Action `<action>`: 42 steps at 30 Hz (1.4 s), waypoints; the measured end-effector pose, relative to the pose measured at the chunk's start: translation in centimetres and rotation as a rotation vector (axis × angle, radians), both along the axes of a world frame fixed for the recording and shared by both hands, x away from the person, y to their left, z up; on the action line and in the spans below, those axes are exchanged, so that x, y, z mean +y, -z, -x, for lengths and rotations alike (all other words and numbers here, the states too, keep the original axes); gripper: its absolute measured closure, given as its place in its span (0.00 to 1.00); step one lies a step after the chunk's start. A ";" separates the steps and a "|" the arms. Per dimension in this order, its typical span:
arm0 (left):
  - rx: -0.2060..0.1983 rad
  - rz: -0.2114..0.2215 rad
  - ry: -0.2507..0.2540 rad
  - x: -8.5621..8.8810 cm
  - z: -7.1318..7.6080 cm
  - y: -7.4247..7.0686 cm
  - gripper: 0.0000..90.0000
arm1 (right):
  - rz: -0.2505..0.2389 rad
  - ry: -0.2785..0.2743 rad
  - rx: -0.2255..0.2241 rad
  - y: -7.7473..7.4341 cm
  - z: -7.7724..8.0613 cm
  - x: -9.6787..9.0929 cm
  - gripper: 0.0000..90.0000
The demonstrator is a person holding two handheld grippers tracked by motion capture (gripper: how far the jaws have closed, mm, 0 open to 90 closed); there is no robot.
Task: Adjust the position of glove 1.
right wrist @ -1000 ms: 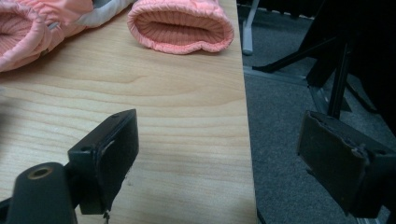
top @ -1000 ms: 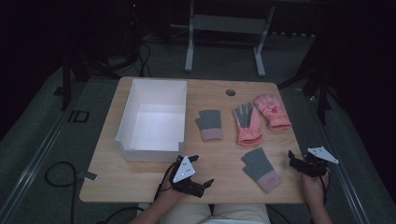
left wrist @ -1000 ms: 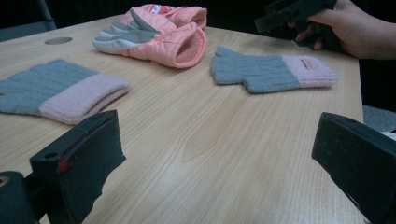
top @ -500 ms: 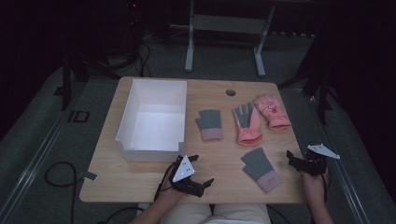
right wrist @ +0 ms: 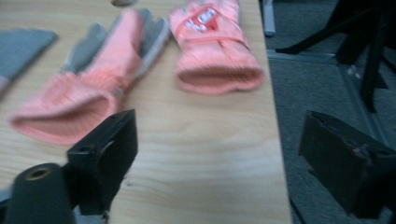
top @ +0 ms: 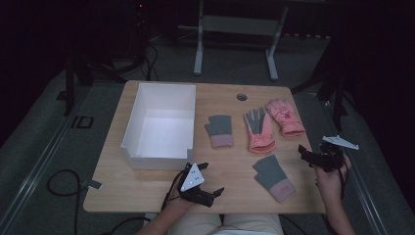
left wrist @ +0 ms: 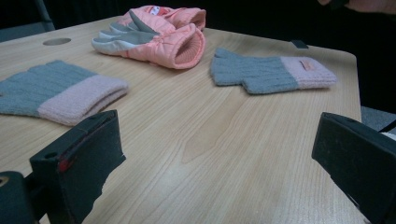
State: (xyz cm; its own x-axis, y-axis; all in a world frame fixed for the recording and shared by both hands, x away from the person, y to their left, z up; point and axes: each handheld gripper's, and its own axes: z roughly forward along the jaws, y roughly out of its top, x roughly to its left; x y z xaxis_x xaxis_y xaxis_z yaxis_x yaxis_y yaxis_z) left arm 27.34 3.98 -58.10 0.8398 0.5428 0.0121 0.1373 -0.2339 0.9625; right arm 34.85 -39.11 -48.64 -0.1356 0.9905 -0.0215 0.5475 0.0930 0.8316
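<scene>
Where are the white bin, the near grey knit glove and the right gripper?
white bin [top: 131,128], high view, on its left wall.
near grey knit glove [top: 272,174], high view, on its grey palm.
right gripper [top: 307,154], high view, between its open jaws' tips.

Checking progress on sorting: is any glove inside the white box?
No: the white box holds nothing, and all four gloves lie on the table beside it.
</scene>
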 end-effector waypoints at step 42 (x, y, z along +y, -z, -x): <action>-0.001 0.004 0.011 0.1 0.0 0.0 0.02 | 0.077 -0.319 -0.008 -3.9 -5.9 16.2 0.38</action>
State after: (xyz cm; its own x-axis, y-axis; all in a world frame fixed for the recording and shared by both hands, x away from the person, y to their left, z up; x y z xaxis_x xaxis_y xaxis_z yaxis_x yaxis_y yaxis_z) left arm 27.35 4.07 -58.10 0.8460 0.5331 0.0106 0.1340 -0.2318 0.9635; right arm 40.76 -22.94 -44.77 -0.4380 0.8937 -0.0968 0.4743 0.3212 0.8197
